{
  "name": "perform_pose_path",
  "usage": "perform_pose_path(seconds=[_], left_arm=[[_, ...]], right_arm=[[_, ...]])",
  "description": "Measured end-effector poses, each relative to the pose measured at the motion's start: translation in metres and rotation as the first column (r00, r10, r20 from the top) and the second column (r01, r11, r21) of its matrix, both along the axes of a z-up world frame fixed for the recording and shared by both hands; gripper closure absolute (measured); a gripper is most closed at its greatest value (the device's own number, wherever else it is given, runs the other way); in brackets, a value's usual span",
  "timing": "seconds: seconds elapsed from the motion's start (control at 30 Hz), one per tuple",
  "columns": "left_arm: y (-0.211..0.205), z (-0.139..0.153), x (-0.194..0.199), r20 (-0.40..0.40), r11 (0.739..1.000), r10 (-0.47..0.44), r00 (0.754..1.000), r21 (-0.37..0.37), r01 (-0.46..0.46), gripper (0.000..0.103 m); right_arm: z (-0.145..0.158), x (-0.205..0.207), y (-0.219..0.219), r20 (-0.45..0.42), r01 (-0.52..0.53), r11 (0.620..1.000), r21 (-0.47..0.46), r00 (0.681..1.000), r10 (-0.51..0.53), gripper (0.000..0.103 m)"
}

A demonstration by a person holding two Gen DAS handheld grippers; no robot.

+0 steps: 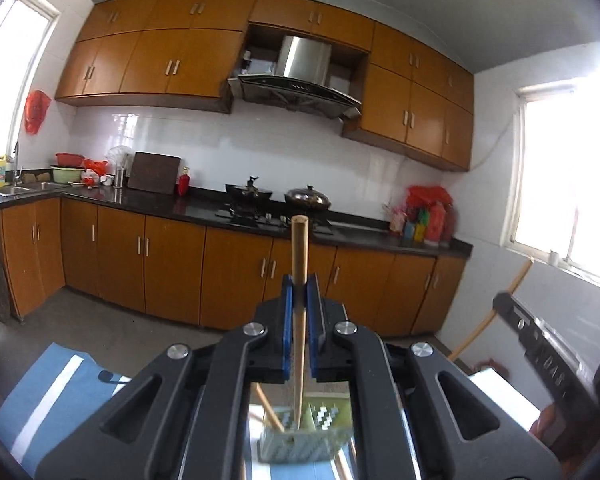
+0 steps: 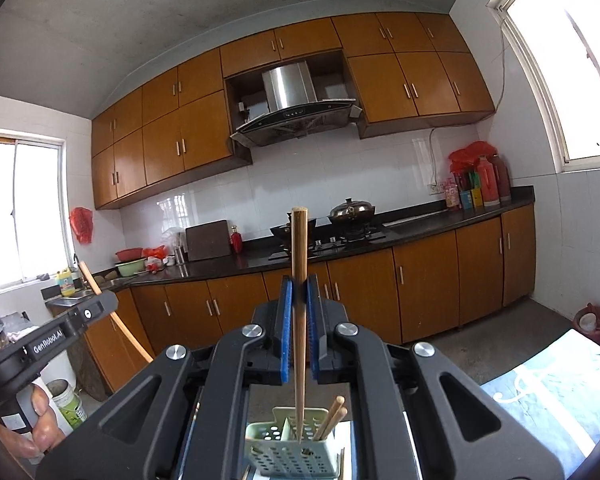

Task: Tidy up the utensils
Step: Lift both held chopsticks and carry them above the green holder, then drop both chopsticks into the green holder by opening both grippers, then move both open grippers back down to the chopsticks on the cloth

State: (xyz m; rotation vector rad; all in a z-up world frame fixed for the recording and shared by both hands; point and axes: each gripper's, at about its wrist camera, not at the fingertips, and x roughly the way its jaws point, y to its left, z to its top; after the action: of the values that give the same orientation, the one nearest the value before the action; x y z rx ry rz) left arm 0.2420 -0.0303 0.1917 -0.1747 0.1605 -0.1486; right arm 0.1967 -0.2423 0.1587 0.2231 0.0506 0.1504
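The left tongs [image 1: 300, 294] are squeezed tight on one wooden chopstick [image 1: 299, 256]. The right tongs [image 2: 299, 294] squeeze another chopstick [image 2: 299, 264] (its tip pokes into the green holder [image 2: 288, 452], beside two more).

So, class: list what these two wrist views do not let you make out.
1. Left view: the caddy is blurred; the left tool covers its sides.
2. Right view: the caddy's base is cut off by the bottom edge.
3. Both views: the chopstick tips sit inside the caddy, hidden.
4. Right view: bottle labels too small.
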Motion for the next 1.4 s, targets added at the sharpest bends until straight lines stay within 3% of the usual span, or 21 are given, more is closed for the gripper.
perform_pose_path(seconds=[0.2, 0.57, 0.77, 0.9, 1.07, 1.17, 1.23, 1.4], left_arm=[[-0.001, -0.022, 0.035, -0.024, 0.999, 0.026, 0.999, -0.043, -0.027, 0.096], [-0.005, -0.062, 0.066, -0.15, 1.0, 0.001, 0.989, -0.018, -0.004, 0.095], [0.002, -0.061, 0.059, -0.169, 1.0, 0.013, 0.986, -0.008, -0.014, 0.091], [0.01, -0.053, 0.042, -0.16, 1.0, 0.019, 0.987, -0.016, -0.022, 0.087], [0.026, -0.049, 0.002, -0.154, 0.999, 0.033, 0.988, 0.005, -0.032, 0.076], [0.044, -0.068, -0.028, -0.19, 0.999, 0.042, 0.981, 0.014, -0.04, 0.068], [0.055, -0.09, -0.04, -0.24, 0.999, 0.051, 0.969, 0.024, -0.047, 0.065], [0.076, -0.162, -0.054, -0.404, 0.994, 0.088, 0.911, 0.092, -0.055, 0.065]], right_arm=[[-0.014, 0.027, 0.005, -0.024, 0.01, 1.0, 0.011, 1.0, -0.01, 0.095], [-0.048, 0.046, 0.012, -0.154, -0.016, 1.0, 0.014, 0.988, 0.018, 0.095], [-0.047, 0.036, 0.004, -0.167, 0.0, 1.0, 0.023, 0.986, 0.004, 0.094], [-0.042, 0.014, -0.009, -0.154, 0.029, 0.999, 0.021, 0.988, -0.025, 0.079], [-0.054, -0.017, -0.034, -0.202, 0.068, 0.998, -0.004, 0.977, -0.068, 0.077], [-0.074, -0.027, -0.048, -0.278, 0.087, 0.995, -0.047, 0.956, -0.097, 0.076], [-0.099, -0.03, -0.056, -0.365, 0.082, 0.994, -0.076, 0.925, -0.104, 0.076], [-0.181, -0.026, -0.048, -0.598, -0.014, 0.992, -0.127, 0.799, -0.065, 0.076]])
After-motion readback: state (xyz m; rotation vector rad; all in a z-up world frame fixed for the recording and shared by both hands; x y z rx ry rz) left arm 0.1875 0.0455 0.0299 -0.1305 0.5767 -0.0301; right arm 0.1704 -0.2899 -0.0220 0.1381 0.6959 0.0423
